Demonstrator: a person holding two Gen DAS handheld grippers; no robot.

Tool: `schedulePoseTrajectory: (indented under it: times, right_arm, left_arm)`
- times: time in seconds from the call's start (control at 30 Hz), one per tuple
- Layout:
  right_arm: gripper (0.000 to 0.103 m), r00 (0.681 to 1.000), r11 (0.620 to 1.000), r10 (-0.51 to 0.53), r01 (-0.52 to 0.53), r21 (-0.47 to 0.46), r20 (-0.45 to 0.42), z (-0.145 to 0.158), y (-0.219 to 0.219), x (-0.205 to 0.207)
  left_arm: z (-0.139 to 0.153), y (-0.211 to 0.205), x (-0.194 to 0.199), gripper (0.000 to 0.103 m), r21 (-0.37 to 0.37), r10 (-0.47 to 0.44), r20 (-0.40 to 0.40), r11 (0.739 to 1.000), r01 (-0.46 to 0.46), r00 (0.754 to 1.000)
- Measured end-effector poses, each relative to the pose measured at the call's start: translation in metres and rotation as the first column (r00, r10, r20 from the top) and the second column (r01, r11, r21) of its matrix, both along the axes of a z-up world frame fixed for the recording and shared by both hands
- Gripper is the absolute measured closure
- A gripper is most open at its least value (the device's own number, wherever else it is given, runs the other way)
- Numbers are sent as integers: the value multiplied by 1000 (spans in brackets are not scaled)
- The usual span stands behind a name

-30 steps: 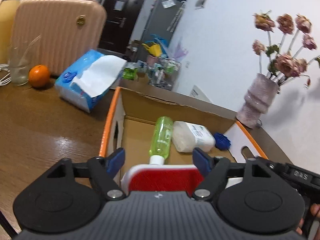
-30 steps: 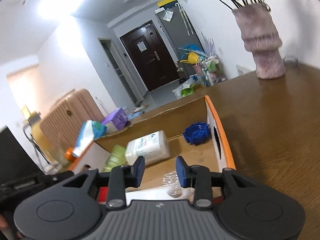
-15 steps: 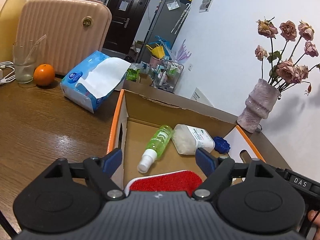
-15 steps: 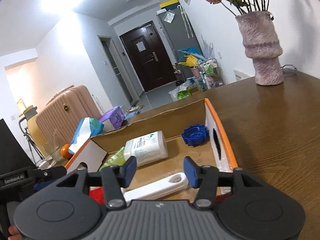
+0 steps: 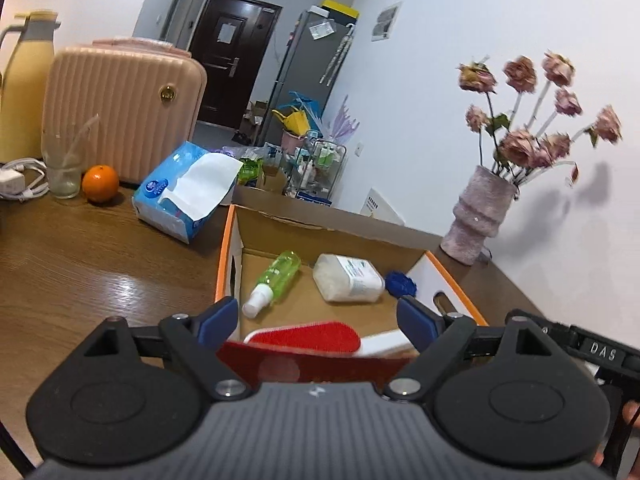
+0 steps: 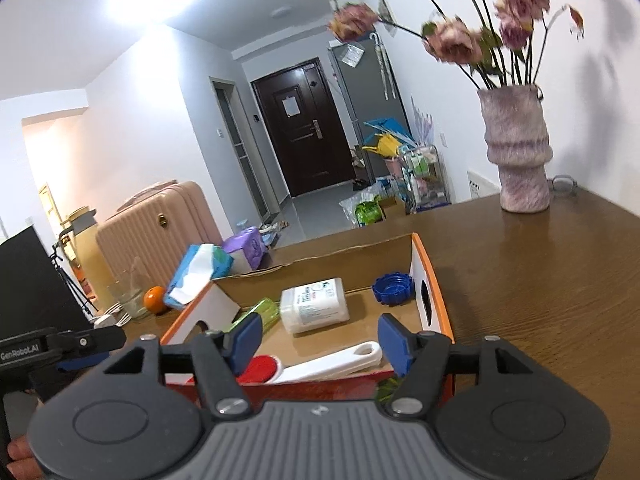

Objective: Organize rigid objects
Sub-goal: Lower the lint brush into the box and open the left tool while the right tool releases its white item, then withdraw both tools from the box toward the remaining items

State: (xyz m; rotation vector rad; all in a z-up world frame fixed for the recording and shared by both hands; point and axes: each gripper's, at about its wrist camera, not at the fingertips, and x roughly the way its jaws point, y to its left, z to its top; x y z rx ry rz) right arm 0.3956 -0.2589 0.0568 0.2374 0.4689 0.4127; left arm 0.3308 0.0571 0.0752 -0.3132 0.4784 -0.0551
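Over the cardboard box (image 5: 230,248) | brush (image 5: 316,336) lies inside by bottle (image 5: 276,282) and jar (image 5: 346,282) | both fingers just opened, empty | placing step looks done; next I'd seek another loose item.

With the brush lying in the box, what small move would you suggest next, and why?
Probably lift both grippers clear of the cardboard box. The lint brush lies inside it, and the left gripper and right gripper, jaws having just opened wider, hold nothing. I see no other loose rigid item nearby.

cardboard box (image 5: 228,264) open-topped, bare floor mid-box, brush (image 5: 320,336) along near wall, vase (image 6: 518,152) far right
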Motion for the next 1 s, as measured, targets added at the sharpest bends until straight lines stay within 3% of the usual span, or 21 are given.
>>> schedulePoseTrajectory:
  times: [0.23,0.4,0.7,0.9,1.0]
  right_arm:
    - [25,1000,993,-16,16,-118,2,-3,1,-51]
    - [15,998,982,-46,53,-183,45,-10,-3,-92]
    - [15,994,956,-25,54,-289,103,-37,1,-172]
    - [14,990,958,-31,69,-279,137,-52,2,-234]
    - [14,992,962,-23,56,-268,123,-60,2,-252]
  left_arm:
    - [-2,-18,-51,7,141,10,13,990,-12,1000]
    - [-12,-26,-87,3,197,22,27,980,-26,999]
    - [-33,-38,-166,0,300,48,111,950,-79,993]
    - [-48,-33,-231,0,308,56,154,946,-102,986]
    - [-52,-32,-238,0,328,29,146,942,-76,989]
